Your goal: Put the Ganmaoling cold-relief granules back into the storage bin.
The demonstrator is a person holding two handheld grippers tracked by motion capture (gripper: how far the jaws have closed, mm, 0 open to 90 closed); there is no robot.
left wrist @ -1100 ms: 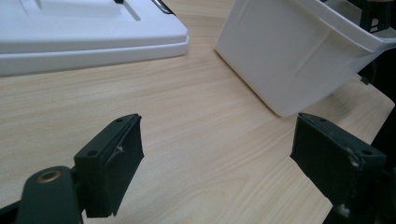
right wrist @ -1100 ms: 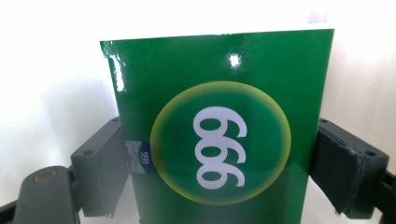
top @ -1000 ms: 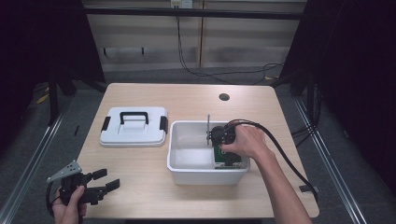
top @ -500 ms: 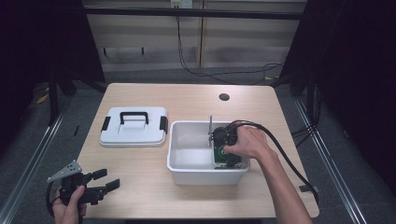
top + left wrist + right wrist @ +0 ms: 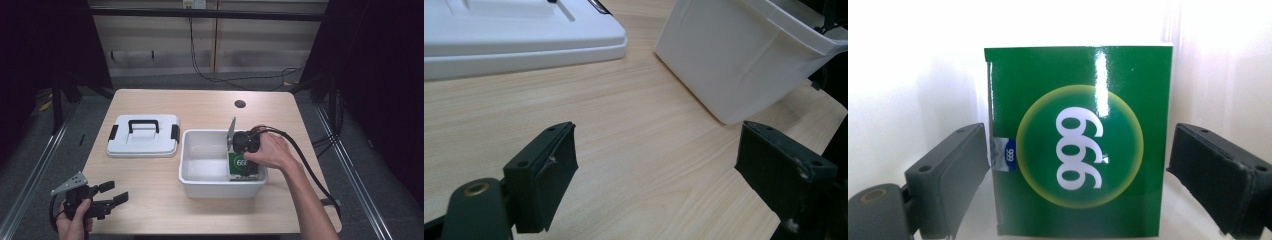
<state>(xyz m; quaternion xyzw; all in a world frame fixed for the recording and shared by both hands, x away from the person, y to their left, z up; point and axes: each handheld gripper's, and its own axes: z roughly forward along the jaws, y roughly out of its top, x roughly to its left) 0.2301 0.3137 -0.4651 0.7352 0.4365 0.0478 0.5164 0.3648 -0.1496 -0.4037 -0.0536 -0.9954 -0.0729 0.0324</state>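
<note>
A green box [image 5: 244, 168] with a white "999" in a yellow circle lies in the right end of the white bin [image 5: 200, 187]. My right gripper [image 5: 243, 159] points down into the bin over it. In the right gripper view the box [image 5: 1078, 100] lies between the jaws of that gripper [image 5: 1078, 165]. The jaws are spread wide, one close to each side edge. My left gripper [image 5: 112, 193] is held low at the table's front left corner. Its jaws [image 5: 656, 170] are wide apart over bare wood.
A white lid with a black handle [image 5: 142, 136] lies flat left of the bin, and appears again [image 5: 514, 35] beyond the left jaws, next to the bin's corner [image 5: 734, 60]. A small dark hole [image 5: 240, 104] marks the far tabletop. Cables trail off the right edge.
My right hand has shifted slightly right and back over the bin, and more of the green box shows beneath it. The left gripper has stayed put.
</note>
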